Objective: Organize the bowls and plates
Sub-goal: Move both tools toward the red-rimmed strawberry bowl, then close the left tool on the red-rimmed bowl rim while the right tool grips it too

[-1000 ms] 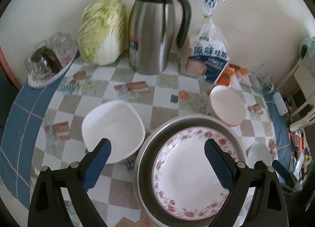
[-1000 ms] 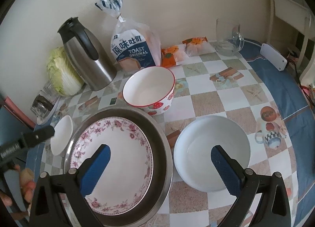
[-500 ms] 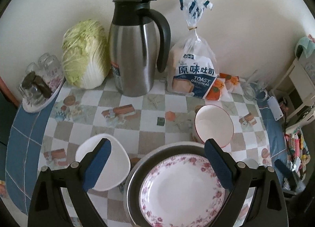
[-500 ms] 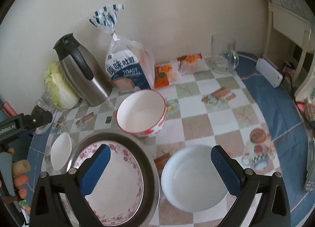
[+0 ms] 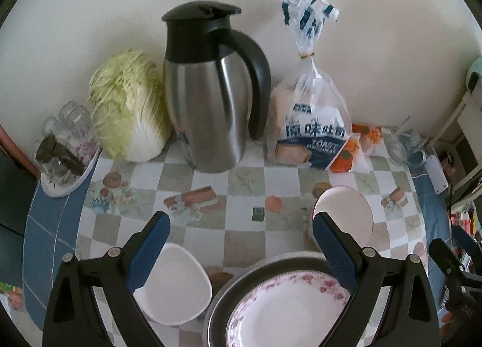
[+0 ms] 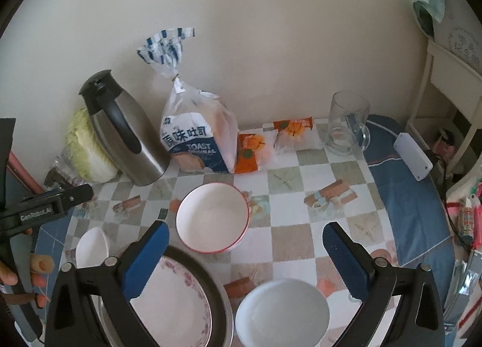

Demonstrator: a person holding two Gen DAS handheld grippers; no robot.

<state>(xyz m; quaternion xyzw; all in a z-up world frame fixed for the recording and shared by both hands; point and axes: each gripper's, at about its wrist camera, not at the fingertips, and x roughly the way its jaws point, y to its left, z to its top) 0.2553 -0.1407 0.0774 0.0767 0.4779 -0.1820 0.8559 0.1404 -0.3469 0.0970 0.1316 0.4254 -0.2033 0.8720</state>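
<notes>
— Taking the floral plate (image 6: 177, 301) as the landmark, where do the dishes lie?

— It lies flat in a dull metal basin (image 6: 218, 301). The red-rimmed bowl (image 6: 212, 217) stands just beyond it, toward the thermos (image 5: 208, 106); a plain white bowl (image 6: 281, 312) sits just beside it on the right; a small rounded-triangular white dish (image 5: 174, 283) sits just beside it on the left.

— Which tool is nearer what?

— The right gripper (image 6: 245, 259) hangs above the plate and the white bowl, jaws spread wide and empty, with the bowl nearer its right finger. The left gripper (image 5: 241, 246), equally wide and empty, straddles the small dish and the plate.

— Surfaces?

— Glossy glazed ceramic, round and rimmed, so likely slippery; an edge grip on the rim looks wisest.
</notes>
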